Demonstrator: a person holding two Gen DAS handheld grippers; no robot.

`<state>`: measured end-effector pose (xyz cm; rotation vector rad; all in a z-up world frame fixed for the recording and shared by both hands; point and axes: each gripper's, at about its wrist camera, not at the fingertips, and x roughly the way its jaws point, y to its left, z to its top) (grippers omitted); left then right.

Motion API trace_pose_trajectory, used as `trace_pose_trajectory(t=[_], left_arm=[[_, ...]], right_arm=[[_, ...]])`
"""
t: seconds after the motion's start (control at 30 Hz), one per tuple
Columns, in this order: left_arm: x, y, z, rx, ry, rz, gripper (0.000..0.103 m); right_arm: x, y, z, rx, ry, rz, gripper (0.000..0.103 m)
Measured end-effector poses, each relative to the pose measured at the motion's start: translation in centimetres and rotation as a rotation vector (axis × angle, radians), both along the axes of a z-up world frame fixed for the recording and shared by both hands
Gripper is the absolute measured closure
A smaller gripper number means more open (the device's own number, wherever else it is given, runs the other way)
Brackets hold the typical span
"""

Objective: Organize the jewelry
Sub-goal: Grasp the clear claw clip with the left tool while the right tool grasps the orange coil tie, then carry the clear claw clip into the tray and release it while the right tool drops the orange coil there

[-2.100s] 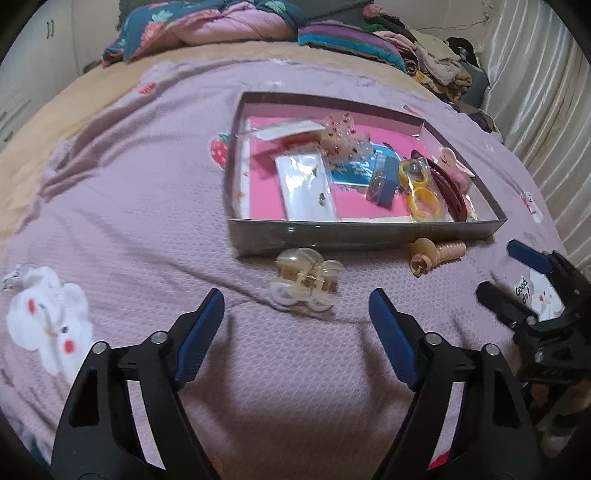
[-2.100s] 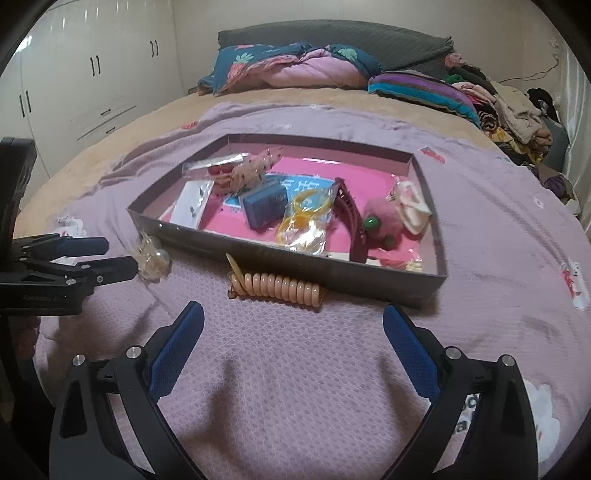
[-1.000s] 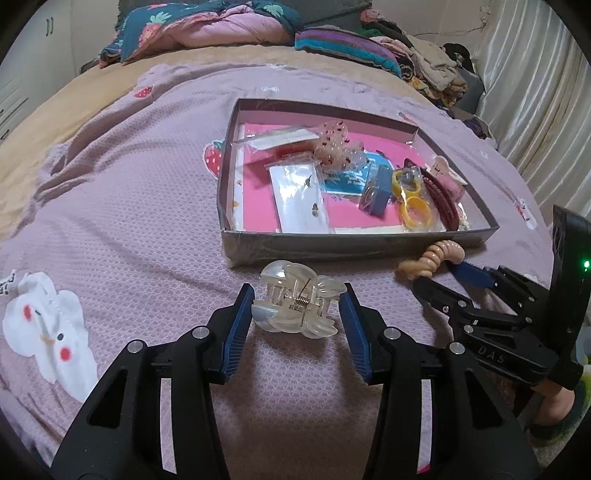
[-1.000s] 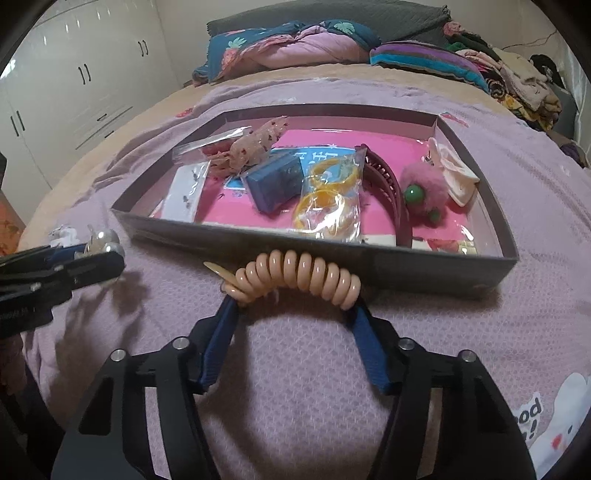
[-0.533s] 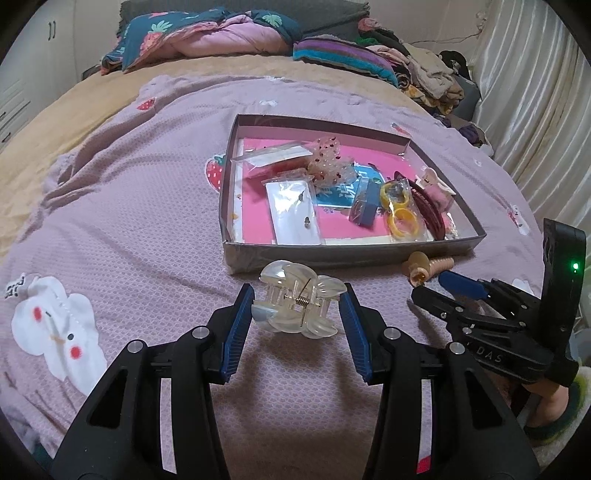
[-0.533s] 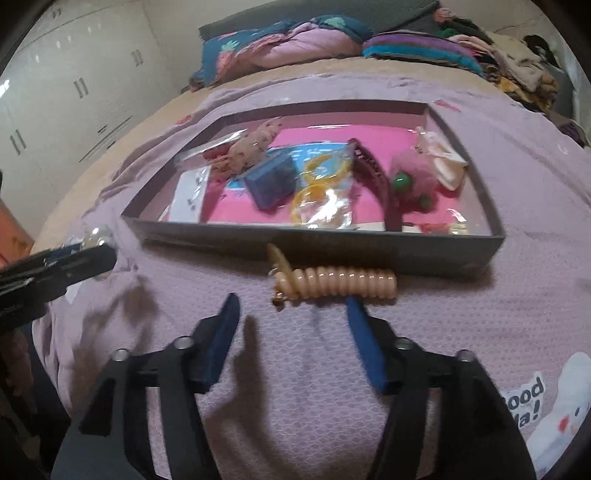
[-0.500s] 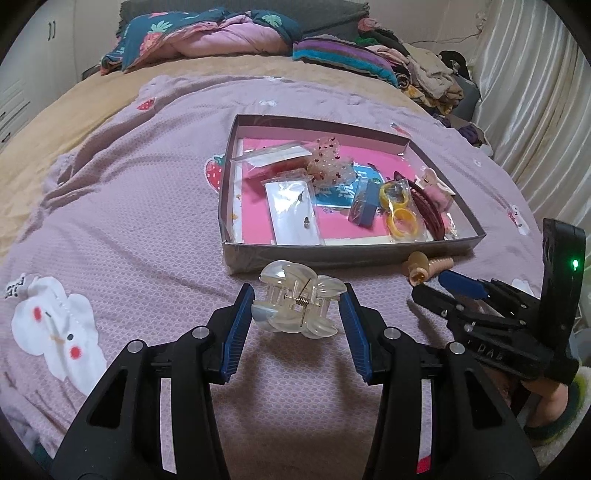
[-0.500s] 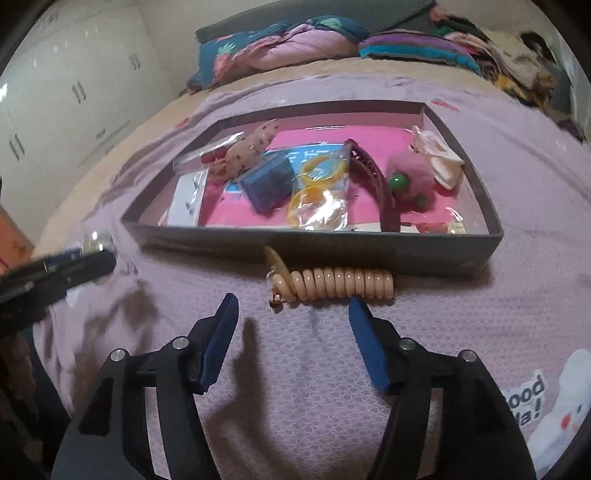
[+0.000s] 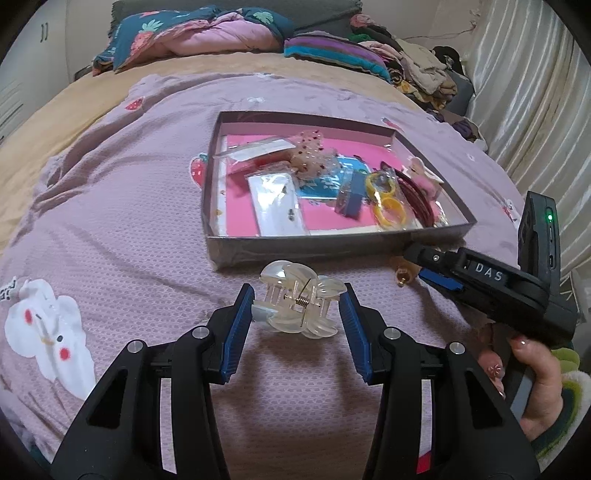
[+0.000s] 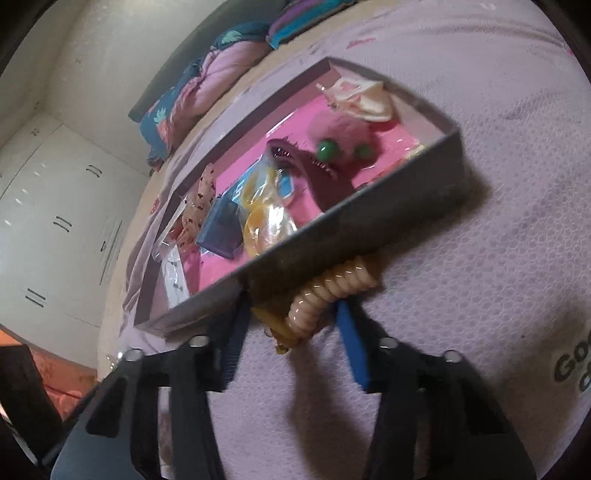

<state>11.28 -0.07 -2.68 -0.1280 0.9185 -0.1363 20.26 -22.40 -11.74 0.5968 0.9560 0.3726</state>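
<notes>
Nearest to me, my left gripper [image 9: 297, 308] pinched the pale hair claw [image 9: 298, 303] between its blue pads, one pad on each end of the clip, just short of the box's near wall. I judged that claw light, hard and glossy, so likely to slip or spring open if squeezed across its wings; holding it end to end along the hinge seemed the safer grip.

To the right, my right gripper [image 10: 291, 314] was tilted and half spread around the peach spiral hair tie [image 10: 325, 295], which lay on the purple bedspread [image 9: 110, 236] touching the box's near wall. The view was blurred, and I could not tell whether the pads were touching the coil. I took that tie to be soft, springy and light, apt to roll or stretch, and best gripped across the middle of its coils.

Beyond both sat the shallow grey box [image 9: 332, 251] with its pink floor. It held a clear packet of earrings [image 9: 277, 206], a beaded pink piece [image 9: 310, 158], a blue card [image 9: 351, 195], yellow rings [image 9: 388, 199] in a bag, a dark red headband [image 9: 417, 199] and a fluffy pink clip [image 10: 343, 133] with green beads.

Farthest off, quilts [image 9: 192, 33] and folded clothes were heaped along the bed.
</notes>
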Motion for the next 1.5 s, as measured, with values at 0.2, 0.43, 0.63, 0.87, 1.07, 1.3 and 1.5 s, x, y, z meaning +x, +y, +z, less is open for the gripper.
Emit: trace_pose_trajectory(t=[0.2, 0.43, 0.63, 0.87, 1.07, 1.3, 1.5], left_arm=[[0.1, -1.1, 1.3, 0.004, -0.031, -0.025, 0.064], [2.4, -2.7, 2.9, 0.038, -0.072, -0.057, 0.064], [6.7, -3.9, 2.1, 0.07, -0.061, -0.055, 0.064], [8.6, -4.9, 0.1, 0.085, -0.023, -0.051, 0.064], [8.3, -4.6, 0.2, 0.079, -0.026, -0.04, 0.052], [6.4, -4.4, 2.4, 0.066, -0.07, -0.025, 0.038], [3.5, -3.6, 4.1, 0.05, -0.109, 0.006, 0.026]], right_arm=[[-1.8, -0.8, 2.4, -0.077, -0.092, 0.064, 0.083], [-3.2, -1.1, 6.6, -0.136, -0.235, 0.106, 0.083], [0.1, -2.3, 8.2, -0.207, -0.294, 0.072, 0.083], [3.2, -3.3, 4.9, -0.286, -0.193, 0.033, 0.072], [2.8, -3.4, 5.6, -0.296, -0.223, 0.013, 0.053], [-0.2, -4.0, 8.1, -0.331, -0.31, -0.004, 0.031], [-3.7, -3.4, 10.6, -0.397, -0.424, 0.032, 0.014]])
